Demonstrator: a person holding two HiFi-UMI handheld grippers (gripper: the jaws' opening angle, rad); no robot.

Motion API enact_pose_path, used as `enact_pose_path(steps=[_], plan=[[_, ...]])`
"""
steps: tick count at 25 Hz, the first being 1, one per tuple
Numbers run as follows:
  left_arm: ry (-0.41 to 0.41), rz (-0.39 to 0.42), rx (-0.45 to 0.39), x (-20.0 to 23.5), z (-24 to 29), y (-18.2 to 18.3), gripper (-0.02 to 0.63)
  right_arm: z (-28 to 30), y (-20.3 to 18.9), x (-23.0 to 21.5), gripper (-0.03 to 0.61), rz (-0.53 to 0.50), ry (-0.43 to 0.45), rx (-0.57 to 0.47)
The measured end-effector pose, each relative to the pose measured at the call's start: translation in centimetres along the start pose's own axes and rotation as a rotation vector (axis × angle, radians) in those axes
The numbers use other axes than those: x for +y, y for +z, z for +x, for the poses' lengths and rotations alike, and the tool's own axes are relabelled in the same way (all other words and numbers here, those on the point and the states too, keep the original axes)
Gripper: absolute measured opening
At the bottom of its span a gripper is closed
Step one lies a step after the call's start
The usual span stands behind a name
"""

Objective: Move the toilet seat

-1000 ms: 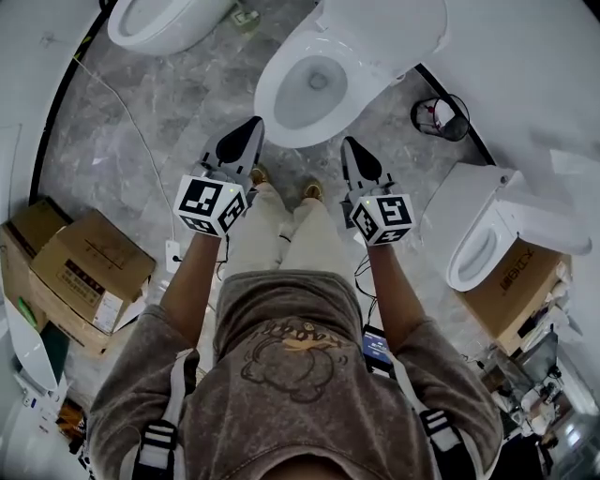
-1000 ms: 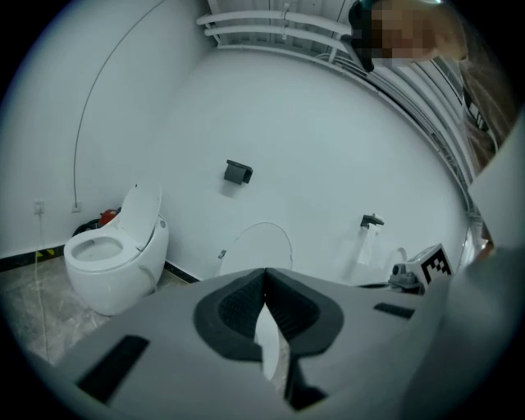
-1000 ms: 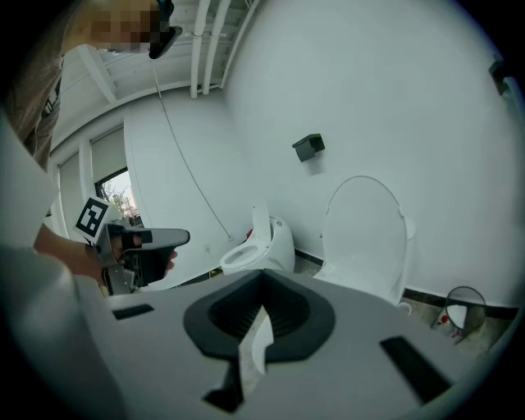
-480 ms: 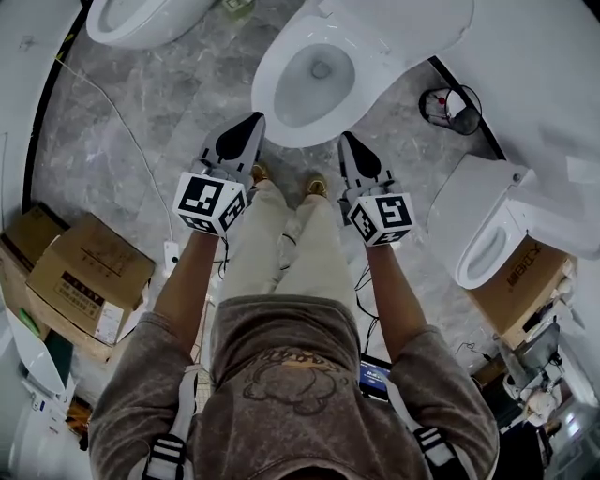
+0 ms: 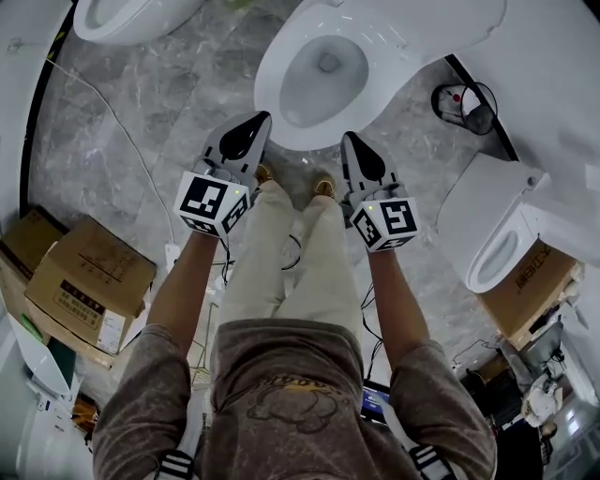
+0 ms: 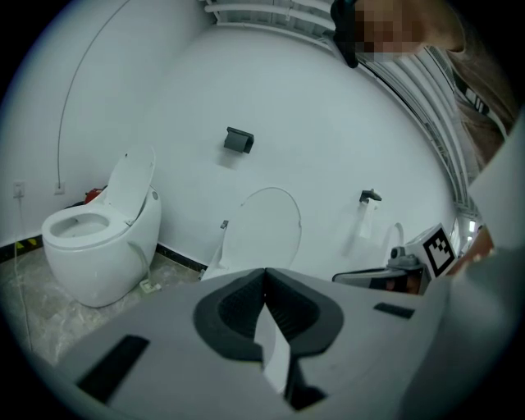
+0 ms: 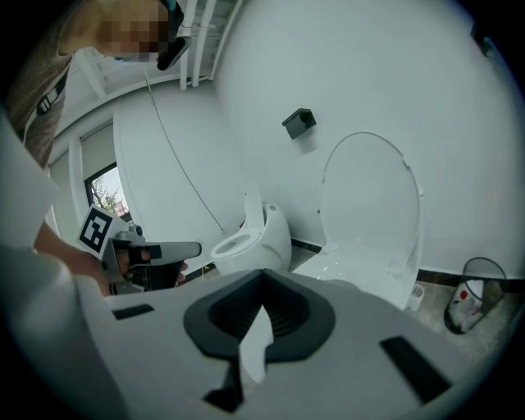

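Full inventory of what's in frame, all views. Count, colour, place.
toilets: 3, white; middle toilet just ahead of the feet with its lid raised, left toilet at the far left, right toilet at the right
waste bin: 1, dark wire, on the floor right of the middle toilet
cardboard boxes: 3 seen, brown; two at lower left, one by the right toilet
wall fitting: 1, dark, on the white wall above the middle toilet
floor: grey marble
device: 1, blue screen, at the person's waist
shoes: 2, tan, before the middle toilet
left gripper: grey, shut, empty
right gripper: grey, shut, empty
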State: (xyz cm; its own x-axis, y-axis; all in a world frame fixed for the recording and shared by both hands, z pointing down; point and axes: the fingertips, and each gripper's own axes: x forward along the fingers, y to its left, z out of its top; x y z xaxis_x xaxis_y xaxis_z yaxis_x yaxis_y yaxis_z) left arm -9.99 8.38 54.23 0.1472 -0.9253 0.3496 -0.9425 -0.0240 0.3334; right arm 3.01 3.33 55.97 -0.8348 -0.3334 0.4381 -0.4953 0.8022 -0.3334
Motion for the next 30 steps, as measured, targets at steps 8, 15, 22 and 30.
enact_pose_path(steps=[8, 15, 22, 30], plan=[[-0.021, -0.011, 0.018, 1.8, 1.0, -3.4, 0.009, 1.6, -2.8, -0.7, -0.002, 0.001, -0.017, 0.006], [-0.040, -0.007, 0.032, 2.3, 1.5, -4.5, 0.009, 2.1, -3.6, -0.6, 0.000, 0.036, -0.014, -0.016], [-0.055, 0.017, 0.044, 2.5, 2.1, -5.0, 0.009, 2.6, -4.8, -1.0, 0.009, 0.076, -0.026, -0.012], [-0.057, -0.001, 0.095, 3.2, 3.2, -6.8, 0.237, 3.2, -7.0, -1.6, 0.253, 0.159, -0.009, 0.054]])
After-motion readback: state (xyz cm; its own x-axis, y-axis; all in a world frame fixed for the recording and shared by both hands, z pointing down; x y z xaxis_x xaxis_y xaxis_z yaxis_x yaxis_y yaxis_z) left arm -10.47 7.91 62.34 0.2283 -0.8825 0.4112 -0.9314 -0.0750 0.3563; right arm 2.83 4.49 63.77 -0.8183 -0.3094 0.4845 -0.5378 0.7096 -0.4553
